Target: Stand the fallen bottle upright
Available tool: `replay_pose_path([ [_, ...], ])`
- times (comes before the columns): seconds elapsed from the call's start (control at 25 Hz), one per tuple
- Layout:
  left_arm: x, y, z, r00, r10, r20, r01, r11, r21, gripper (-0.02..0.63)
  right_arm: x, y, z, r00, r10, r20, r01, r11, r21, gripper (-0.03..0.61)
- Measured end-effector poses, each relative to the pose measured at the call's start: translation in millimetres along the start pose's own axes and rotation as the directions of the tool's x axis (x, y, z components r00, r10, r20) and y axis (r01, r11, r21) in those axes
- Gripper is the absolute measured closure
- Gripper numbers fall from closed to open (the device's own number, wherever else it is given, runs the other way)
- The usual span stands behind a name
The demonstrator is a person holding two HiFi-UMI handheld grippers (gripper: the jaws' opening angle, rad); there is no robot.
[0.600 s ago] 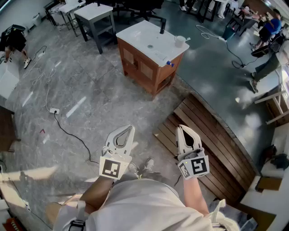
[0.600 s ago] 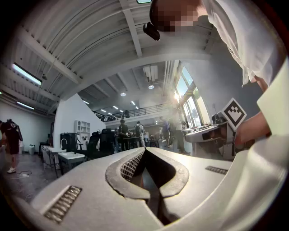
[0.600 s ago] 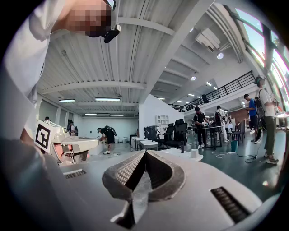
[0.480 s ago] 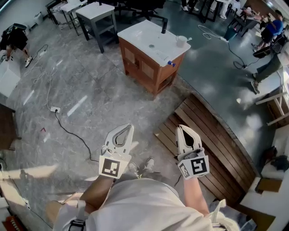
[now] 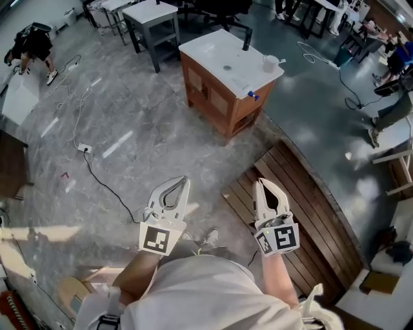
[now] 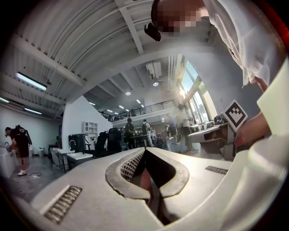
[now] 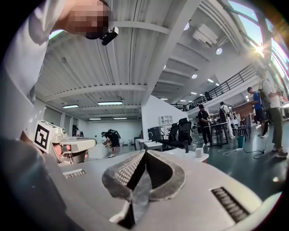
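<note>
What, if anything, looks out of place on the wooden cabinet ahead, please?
A small blue-capped bottle lies on its side at the edge of the white top of the cabinet, while the cup nearby stands upright. Nothing else there looks odd.

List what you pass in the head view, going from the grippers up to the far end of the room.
Nearest, the left gripper and right gripper side by side, both shut → grey floor → wooden cabinet with a white top → grey table.
</note>
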State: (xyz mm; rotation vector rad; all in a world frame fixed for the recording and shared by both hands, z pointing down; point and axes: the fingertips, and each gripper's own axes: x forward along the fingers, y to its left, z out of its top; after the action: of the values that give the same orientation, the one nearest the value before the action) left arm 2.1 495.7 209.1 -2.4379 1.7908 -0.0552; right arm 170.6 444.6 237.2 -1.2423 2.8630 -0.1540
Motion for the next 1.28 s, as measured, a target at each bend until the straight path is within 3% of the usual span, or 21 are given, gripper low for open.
replay_pose_path([
  [0.36, 14, 4, -7, 0.998, 0.057, -0.007, -0.057, 0.998, 0.002, 0.598, 25, -19, -2, 0.999, 0.044, 0.002, -0.044, 0.999, -0.012, 0.541],
  [0.68, 63, 39, -38, 1.0, 0.02, -0.02, -0.021, 0.999, -0.05, 0.598, 78, -28, -19, 0.998, 0.048, -0.046, -0.049, 0.999, -0.005, 0.541],
  [1.28, 234, 235, -88, 0.995, -0.091, -0.043, 0.086, 0.991, -0.1, 0.598, 318, -72, -24, 0.99, -0.057, -0.133, 0.063, 0.997, 0.045, 0.541],
])
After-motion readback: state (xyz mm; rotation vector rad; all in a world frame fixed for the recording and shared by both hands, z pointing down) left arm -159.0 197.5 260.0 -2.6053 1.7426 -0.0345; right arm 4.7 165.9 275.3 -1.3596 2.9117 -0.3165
